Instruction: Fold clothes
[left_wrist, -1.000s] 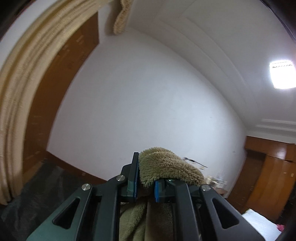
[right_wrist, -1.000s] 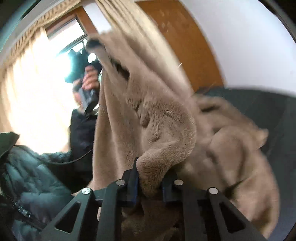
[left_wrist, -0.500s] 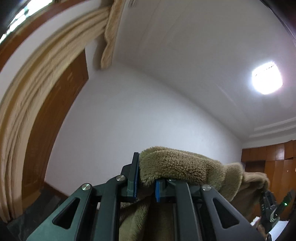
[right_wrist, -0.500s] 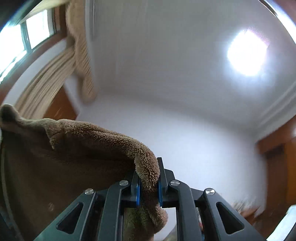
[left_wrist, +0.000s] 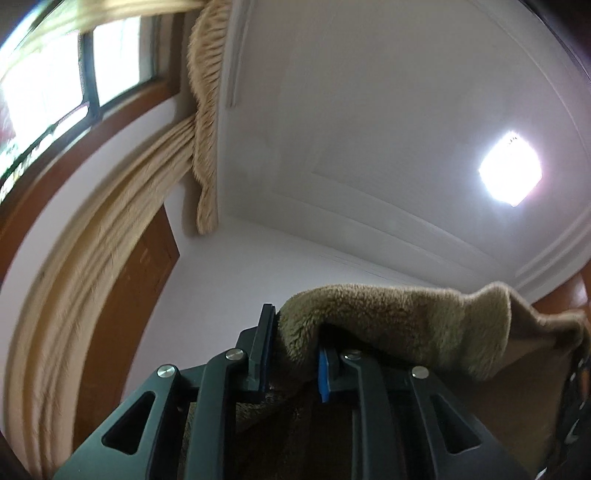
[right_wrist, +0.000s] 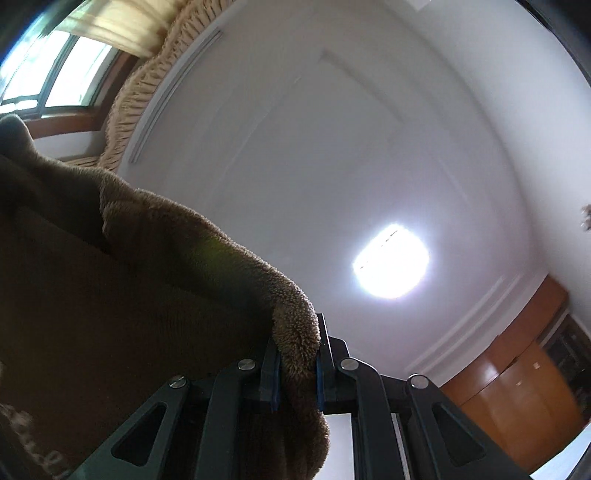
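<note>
Fleece garment (left_wrist: 406, 321) is pinched by left gripper (left_wrist: 293, 354), jaws just easing apart; other edge is clamped in right gripper (right_wrist: 297, 363).

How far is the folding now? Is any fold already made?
Done: no fold shows. In hand: left gripper and right gripper each pinch an edge of the brown fleece garment, lifted in the air; the left fingers have just been opening, fleece between them. Left: laying it flat and all folds.
</note>
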